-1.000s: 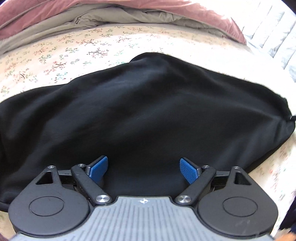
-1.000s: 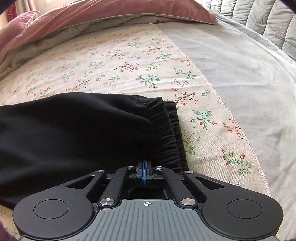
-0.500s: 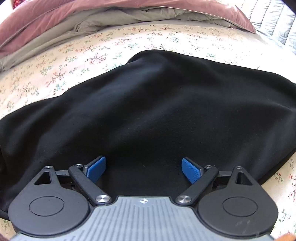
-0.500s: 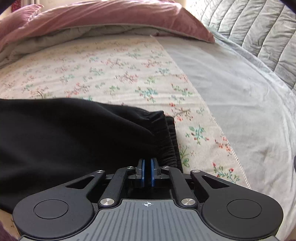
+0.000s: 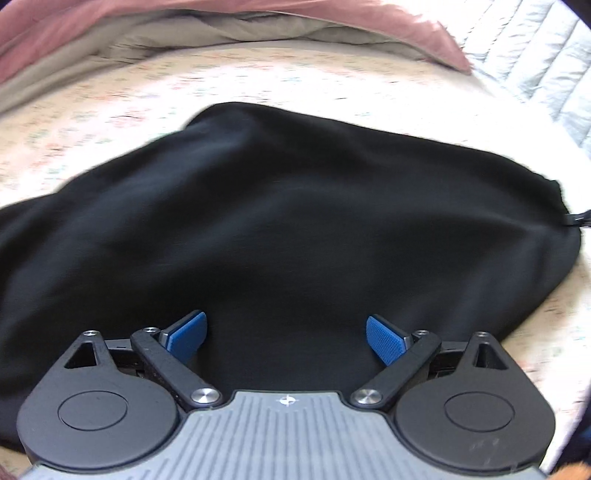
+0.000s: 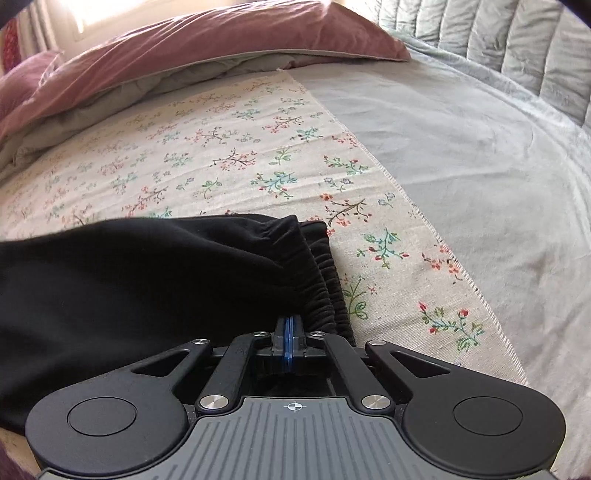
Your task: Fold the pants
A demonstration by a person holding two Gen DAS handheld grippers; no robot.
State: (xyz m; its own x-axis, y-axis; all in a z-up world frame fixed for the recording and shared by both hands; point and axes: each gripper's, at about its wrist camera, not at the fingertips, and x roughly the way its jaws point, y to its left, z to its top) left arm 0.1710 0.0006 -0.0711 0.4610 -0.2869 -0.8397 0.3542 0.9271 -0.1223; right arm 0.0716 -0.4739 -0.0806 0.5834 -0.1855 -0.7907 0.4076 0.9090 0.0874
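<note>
Pants point(image 5: 295, 229) lie black across the floral sheet point(image 6: 229, 155); my right gripper point(image 6: 288, 328) pinches their waistband point(image 6: 325, 288), my left gripper point(image 5: 286, 334) gapes wide above them.

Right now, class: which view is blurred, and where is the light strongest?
Left wrist view: motion blur smears the floral cloth, and its right edge bleaches out. Right wrist view: sharp, the cloth's print crisp; glare only at the window, top left.

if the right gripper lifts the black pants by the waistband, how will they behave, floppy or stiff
Probably floppy: the pants lie in soft folds and sag over the floral sheet. The gathered waistband looks thicker, so the right gripper, shut on it, likely holds firm. The rest would likely hang and drag; the left gripper is open, holding nothing.
</note>
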